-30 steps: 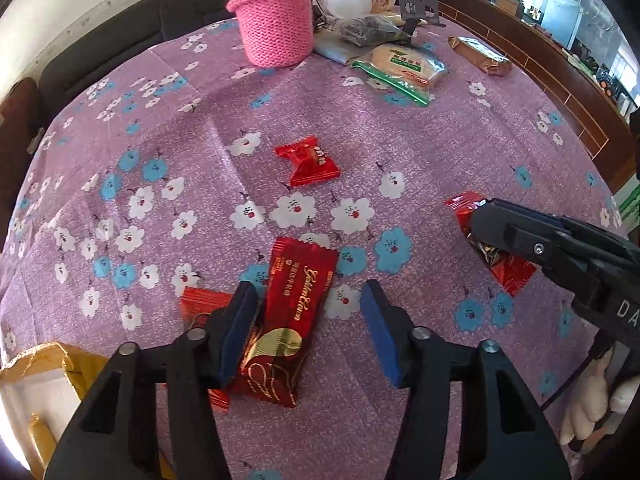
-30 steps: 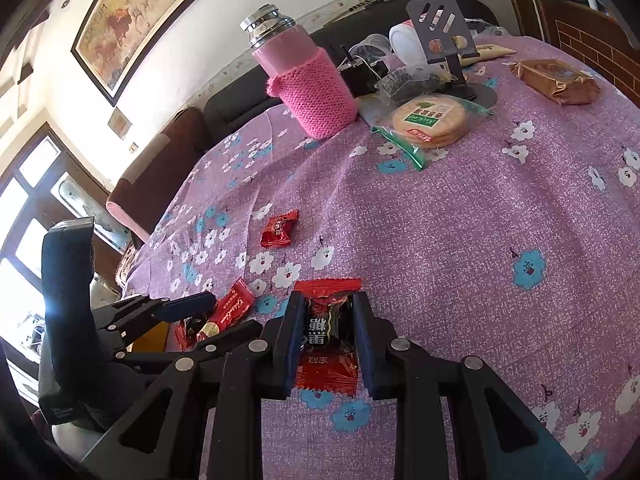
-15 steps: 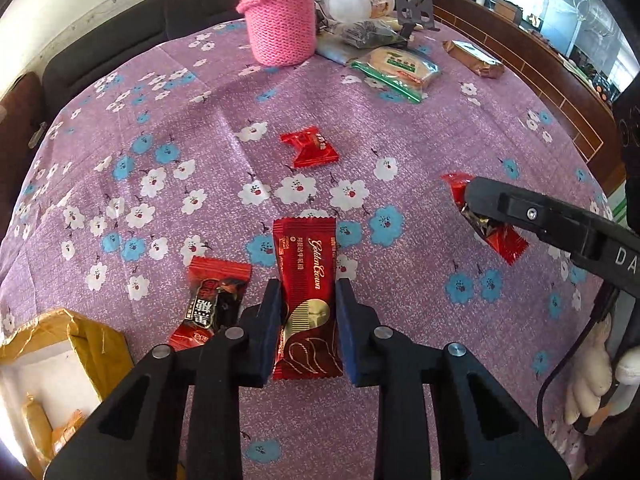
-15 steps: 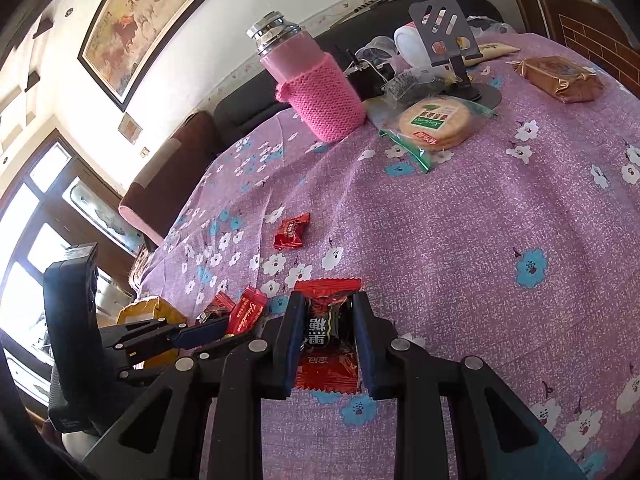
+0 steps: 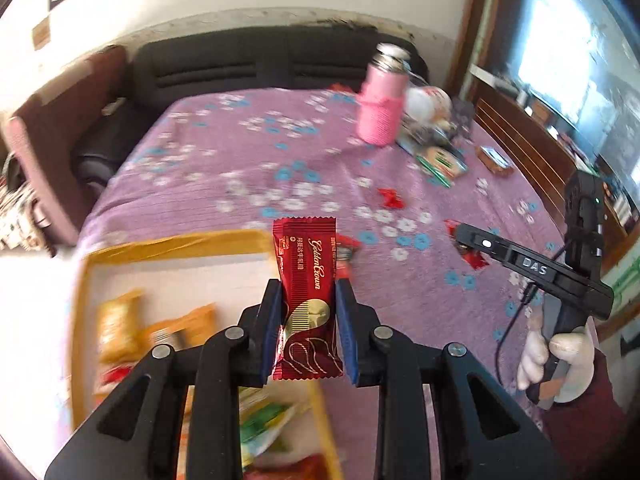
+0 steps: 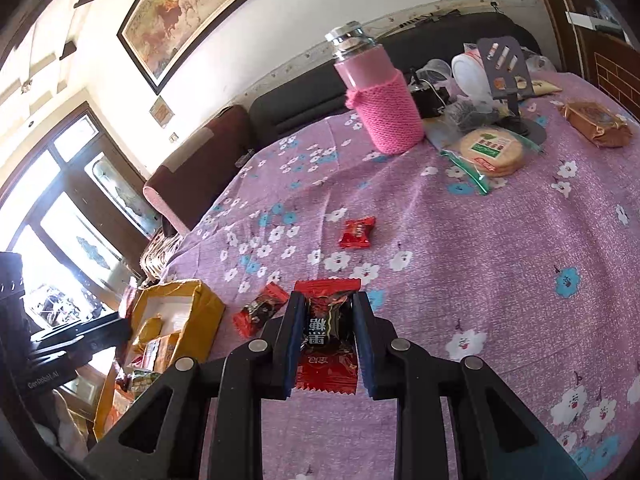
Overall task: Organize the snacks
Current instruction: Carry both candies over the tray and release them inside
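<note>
My left gripper (image 5: pixel 307 300) is shut on a dark red Golden Crown bar (image 5: pixel 306 276) and holds it in the air over the right edge of a yellow cardboard box (image 5: pixel 176 242) with several snacks inside. My right gripper (image 6: pixel 325 322) is shut on a red and black candy (image 6: pixel 327 336) just above the purple floral tablecloth (image 6: pixel 480 248). The box also shows at the left of the right wrist view (image 6: pixel 200 320). A red and black candy (image 6: pixel 260 310) lies beside the box. A small red candy (image 6: pixel 357 232) lies further back.
A pink knit-sleeved bottle (image 6: pixel 380 96) stands at the back. A round cracker pack (image 6: pixel 492 150), a brown wrapped cake (image 6: pixel 596 122), a dark phone stand (image 6: pixel 508 80) and clutter lie at the back right. A dark sofa (image 5: pixel 260 68) is behind the table.
My left gripper has lifted the Golden Crown bar off the cloth and swung left over the box. My right gripper stays shut on its candy, nearly still.
</note>
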